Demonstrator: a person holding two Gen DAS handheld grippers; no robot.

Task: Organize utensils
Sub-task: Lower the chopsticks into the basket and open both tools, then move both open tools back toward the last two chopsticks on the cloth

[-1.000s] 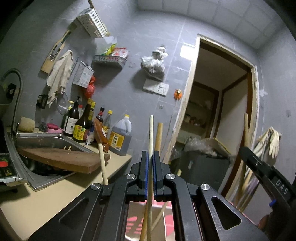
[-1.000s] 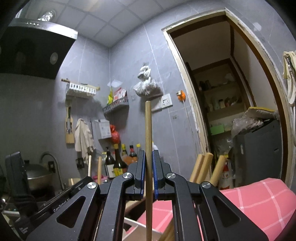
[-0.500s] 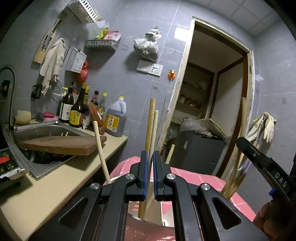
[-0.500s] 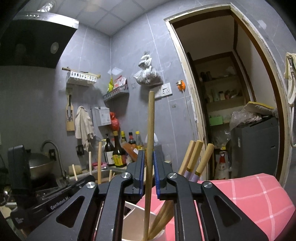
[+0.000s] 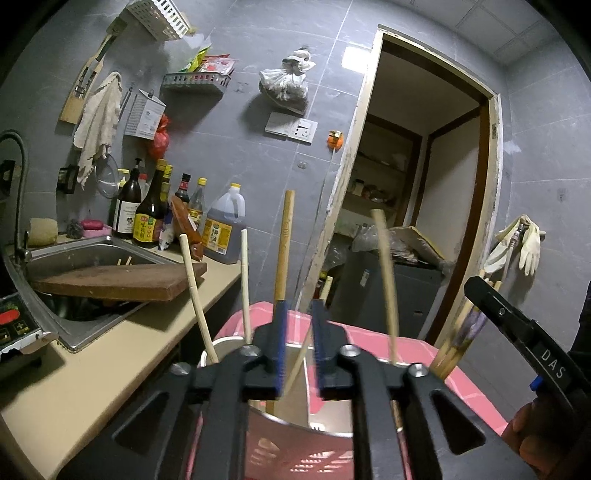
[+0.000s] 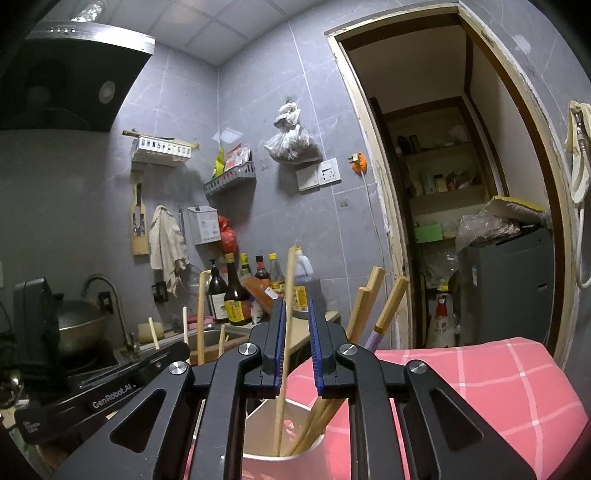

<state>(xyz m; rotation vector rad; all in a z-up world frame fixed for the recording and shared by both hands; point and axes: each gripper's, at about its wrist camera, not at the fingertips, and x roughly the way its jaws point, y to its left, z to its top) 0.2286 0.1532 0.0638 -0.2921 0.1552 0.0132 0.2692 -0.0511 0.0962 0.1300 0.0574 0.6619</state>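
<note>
Standing near upright in the cup (image 6: 295, 458), chopstick (image 6: 286, 332) leans slightly right.

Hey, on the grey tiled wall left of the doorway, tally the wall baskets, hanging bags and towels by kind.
Wall baskets: 2
Hanging bags: 2
Towels: 1
Total: 5

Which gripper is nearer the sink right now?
Left. The left gripper, jaws opening around a blurred stick, is beside the counter holding the sink. The right gripper, jaws also opening around a chopstick, is beyond it, farther from the sink.
</note>
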